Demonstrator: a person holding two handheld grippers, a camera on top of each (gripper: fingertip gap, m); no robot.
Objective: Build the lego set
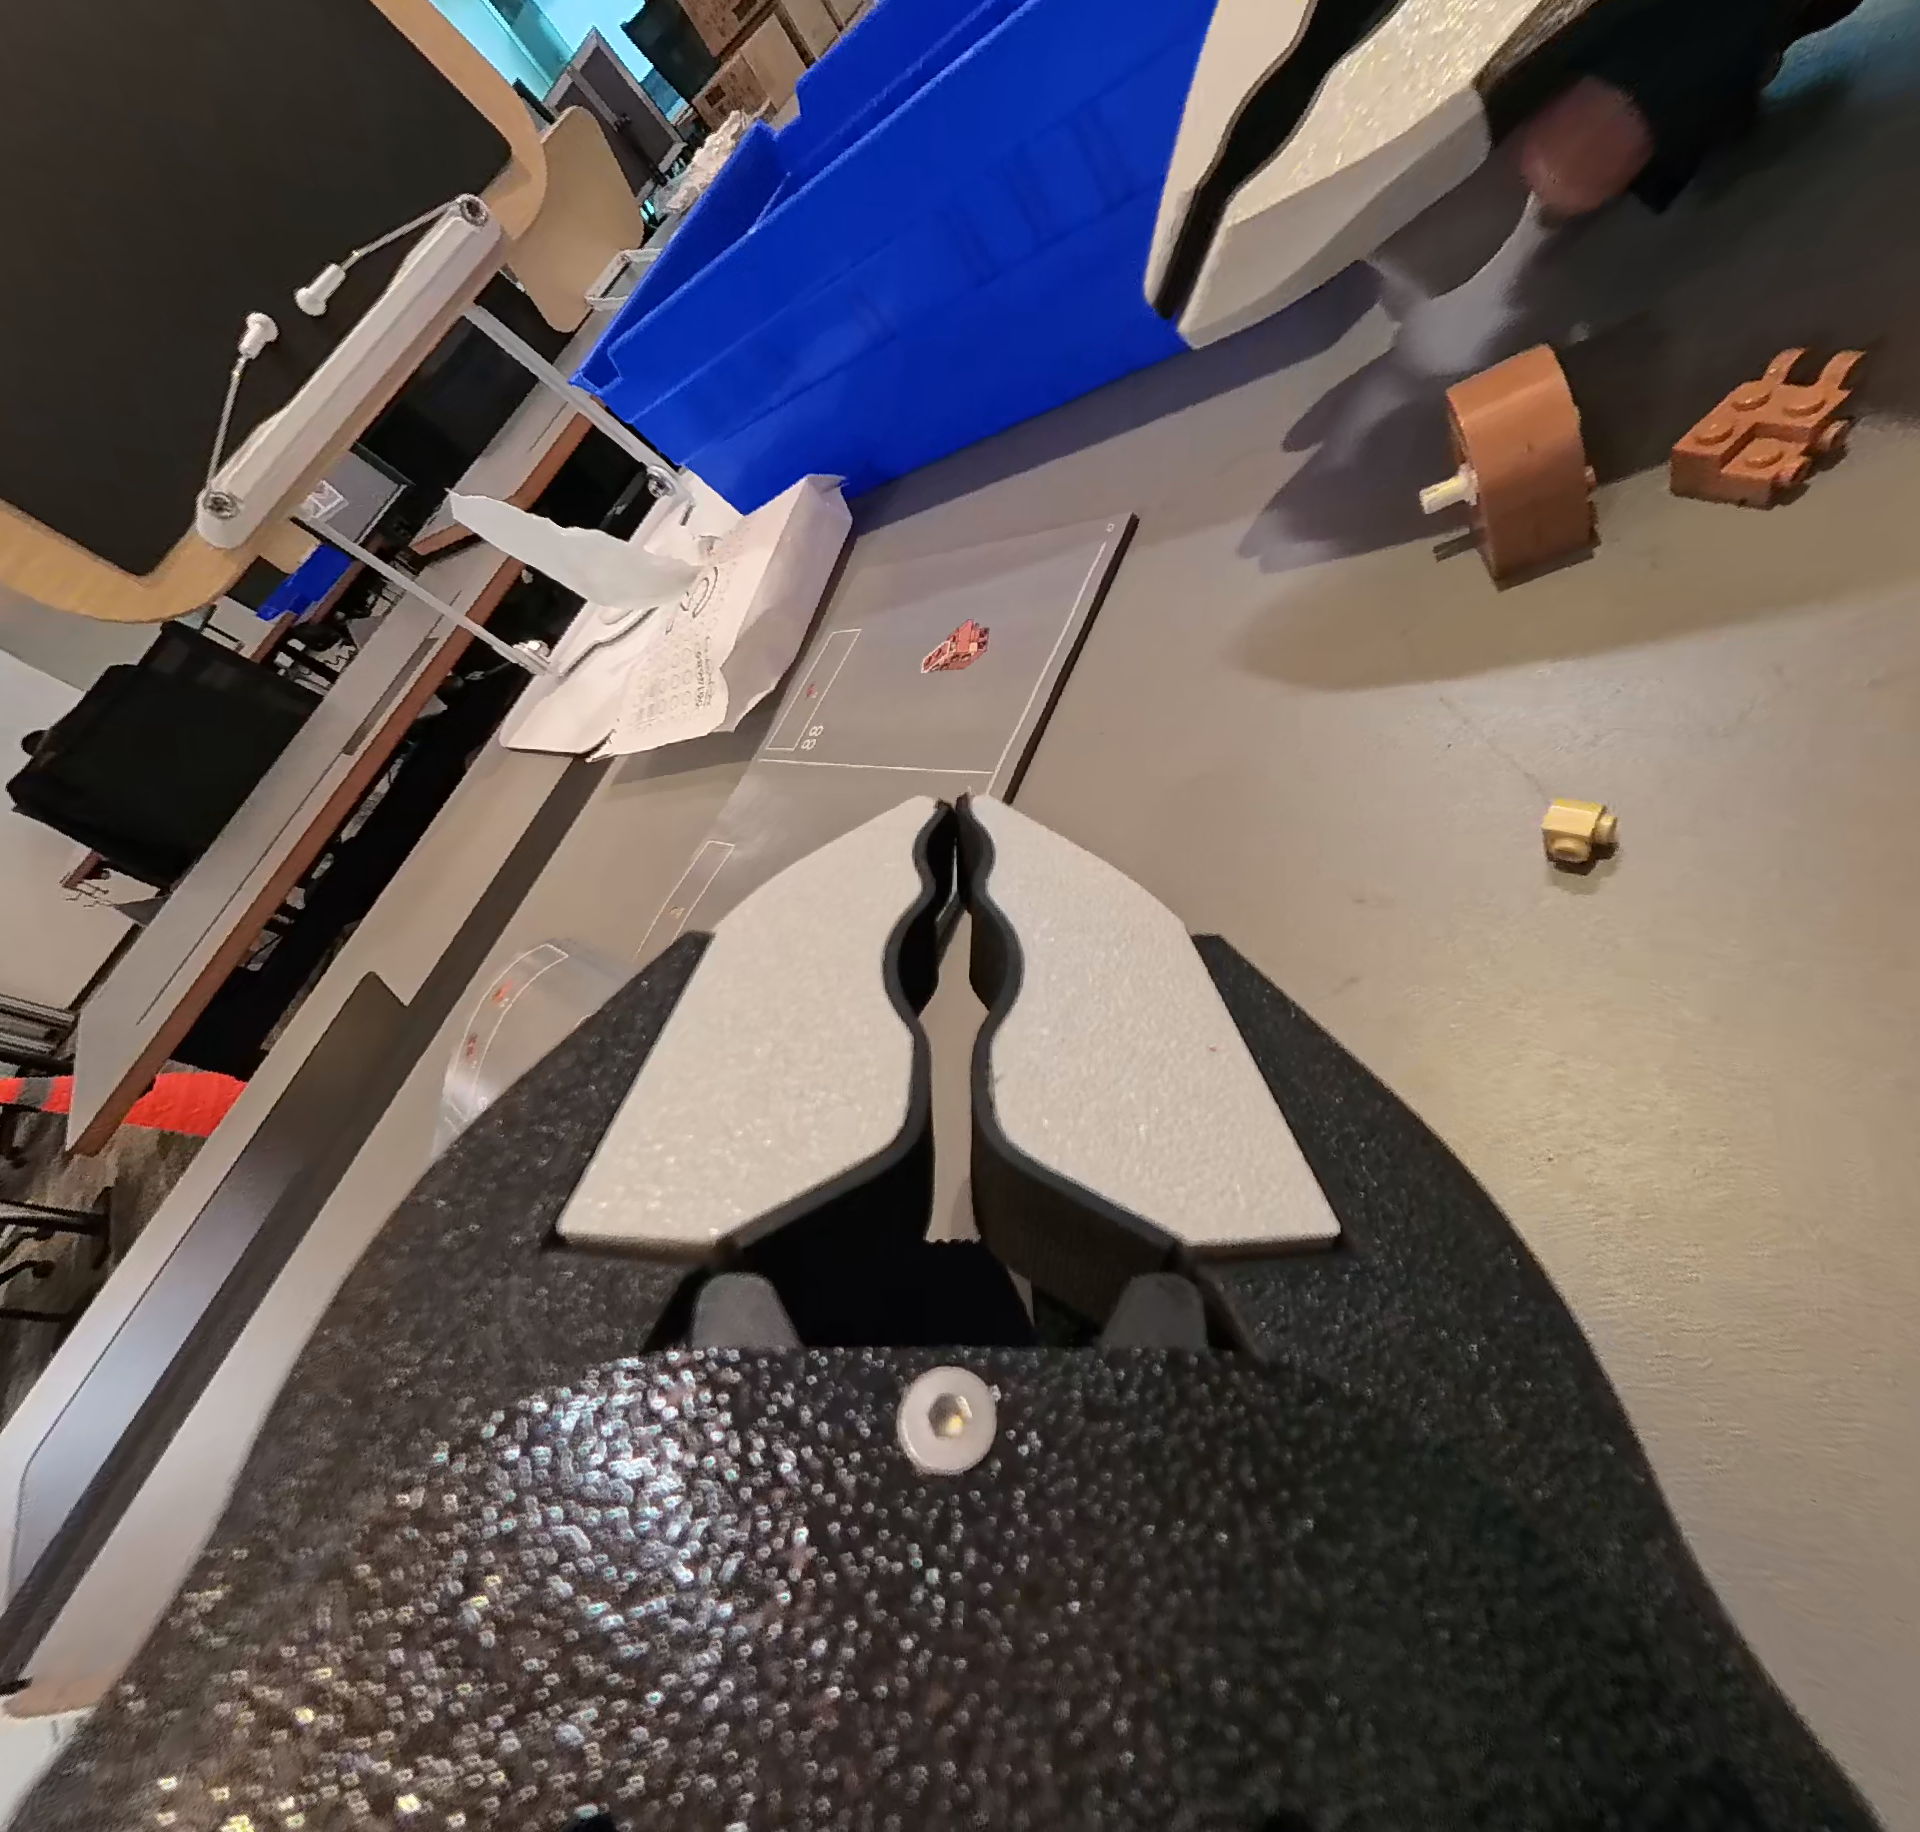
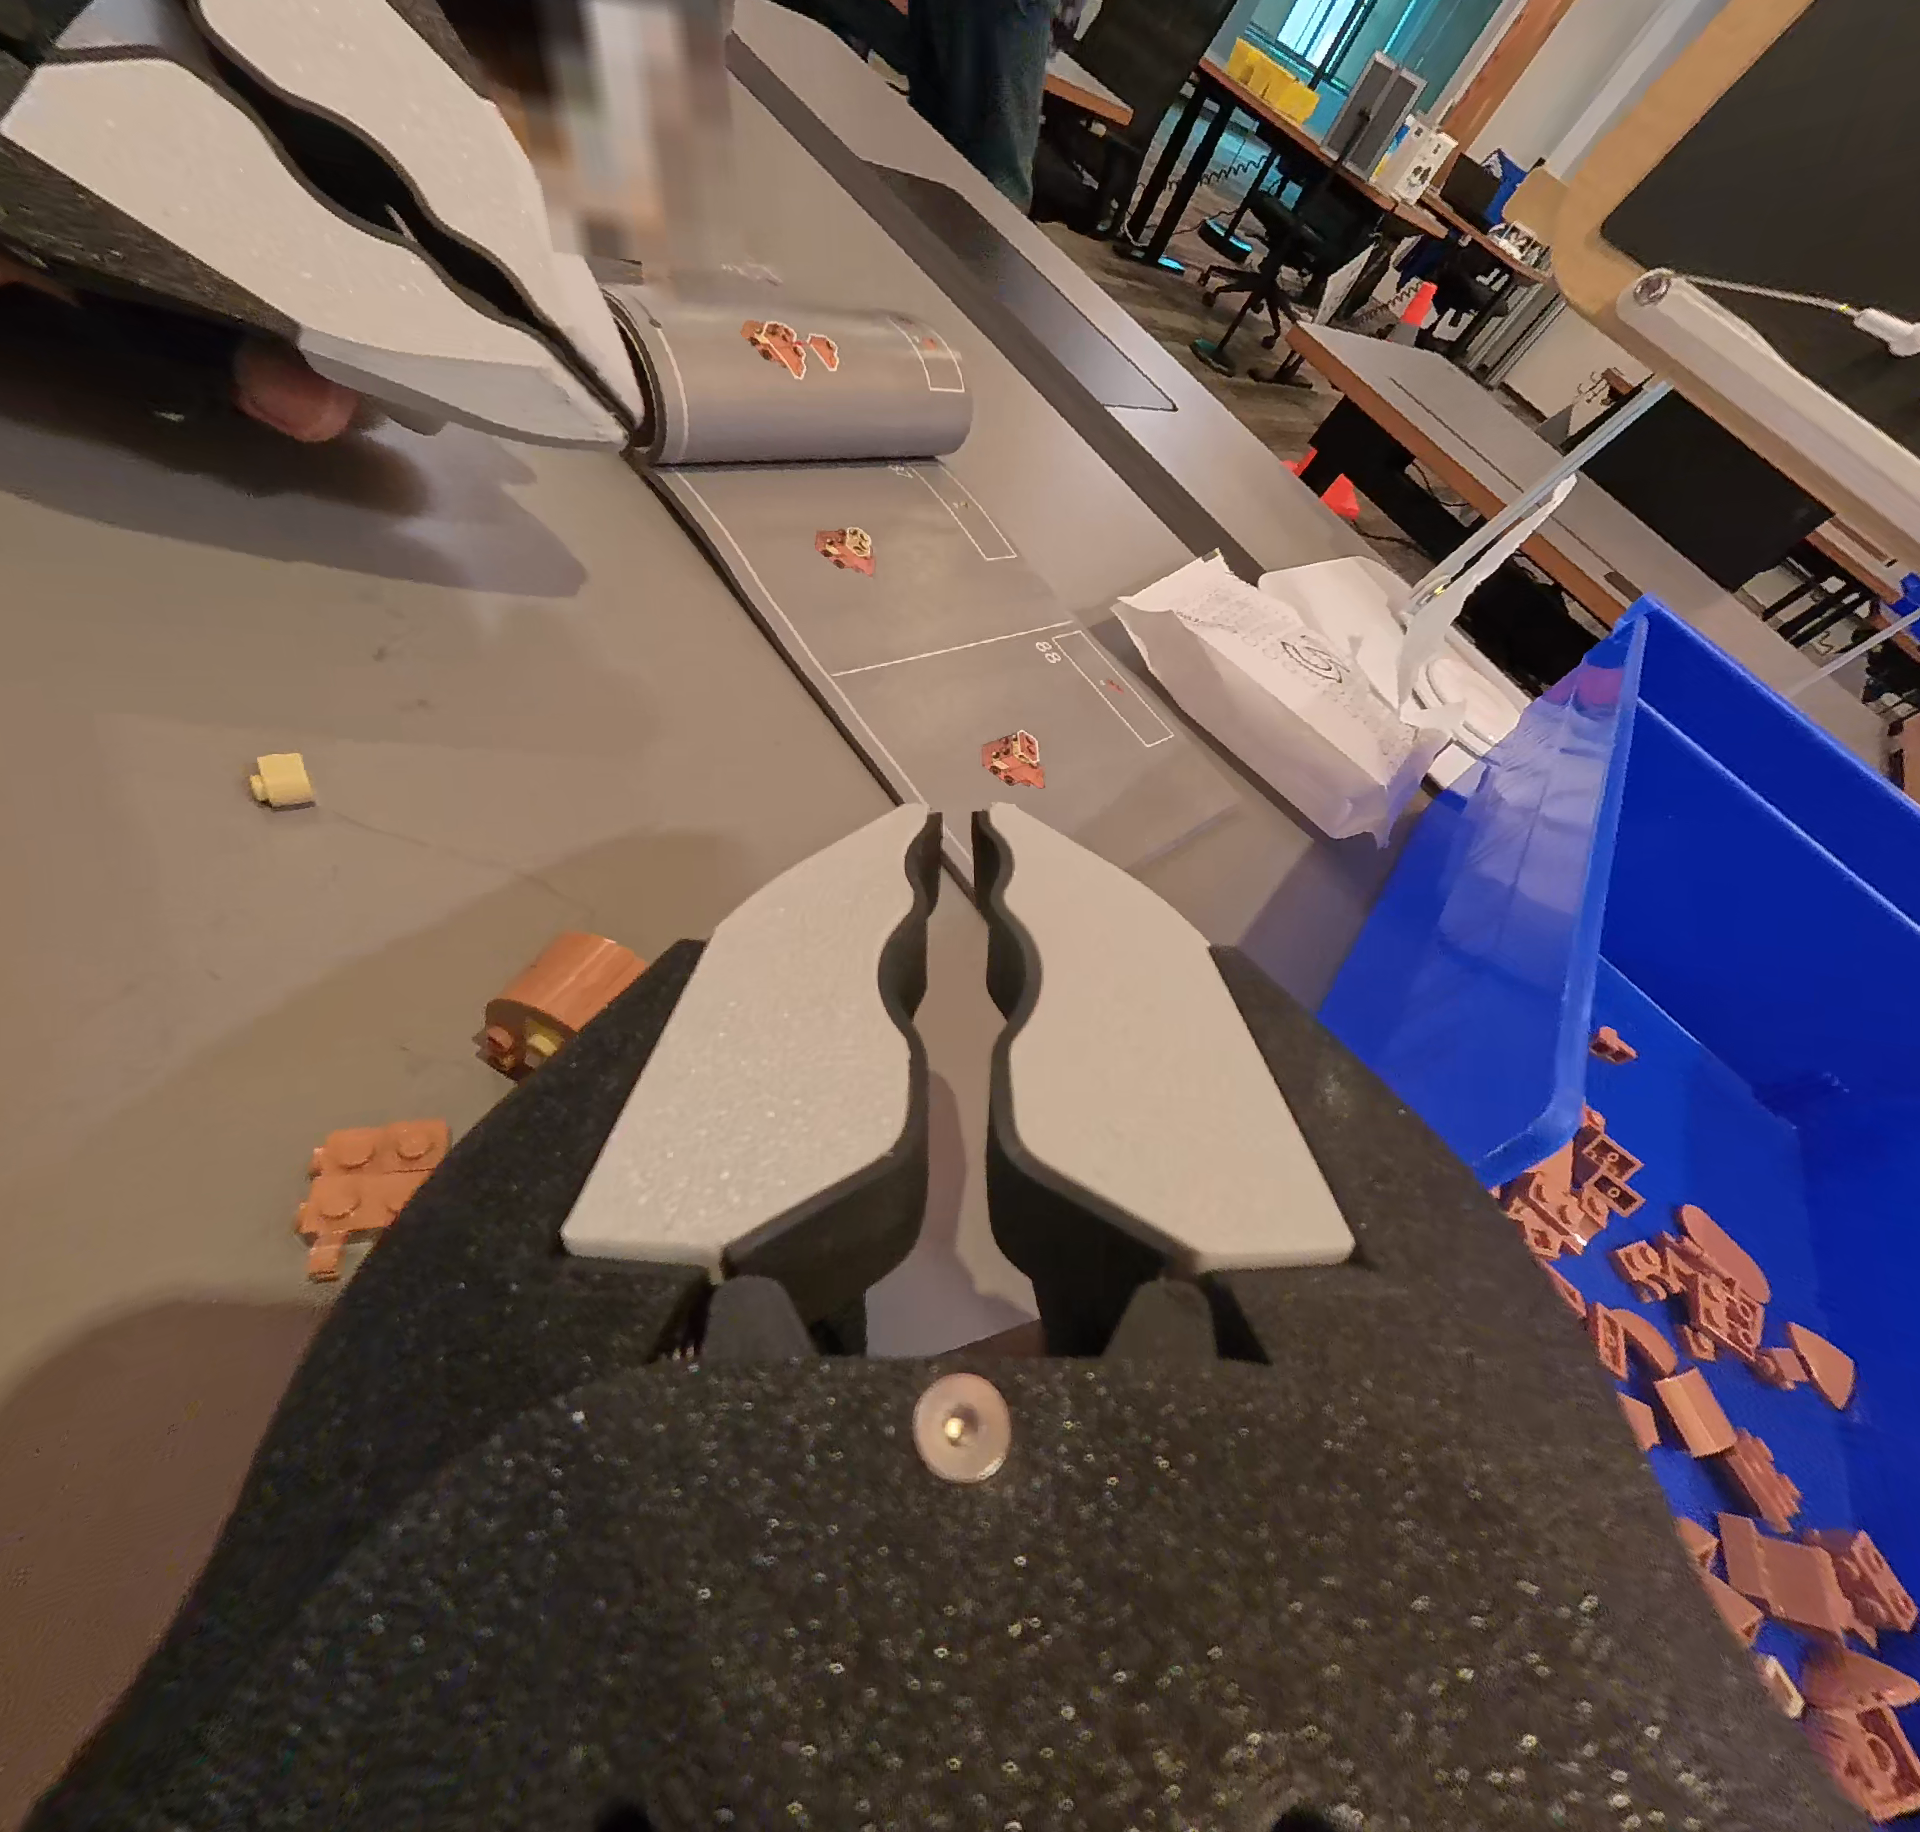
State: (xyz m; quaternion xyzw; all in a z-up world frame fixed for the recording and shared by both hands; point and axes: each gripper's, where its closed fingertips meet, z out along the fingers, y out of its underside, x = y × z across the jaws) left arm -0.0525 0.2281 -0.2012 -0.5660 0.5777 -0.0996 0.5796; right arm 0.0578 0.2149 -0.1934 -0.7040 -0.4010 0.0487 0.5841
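My left gripper (image 1: 957, 803) is shut, tips together, and nothing shows between them. It hovers over a grey printed mat (image 1: 935, 598). In the right wrist view its tips (image 2: 620, 428) sit beside the mat's rolled-up end (image 2: 800, 390). My right gripper (image 2: 957, 818) has a slim gap between its fingers with nothing in it, above the mat's near edge (image 2: 914, 577). In the left wrist view it hangs (image 1: 1172, 299) above the table near a round brown brick (image 1: 1522, 463), a brown plate piece (image 1: 1766, 432) and a small tan brick (image 1: 1579, 832).
A blue bin (image 2: 1558, 899) holding several brown bricks (image 2: 1714, 1315) stands at my right; blue bins (image 1: 935, 224) line the table's far side. A crumpled white paper bag (image 2: 1278, 681) lies by the mat. The table edge (image 1: 156, 1315) runs along the left. A person stands beyond (image 2: 977, 47). One gripper's finger ends stand about 12 centimeters off the other's.
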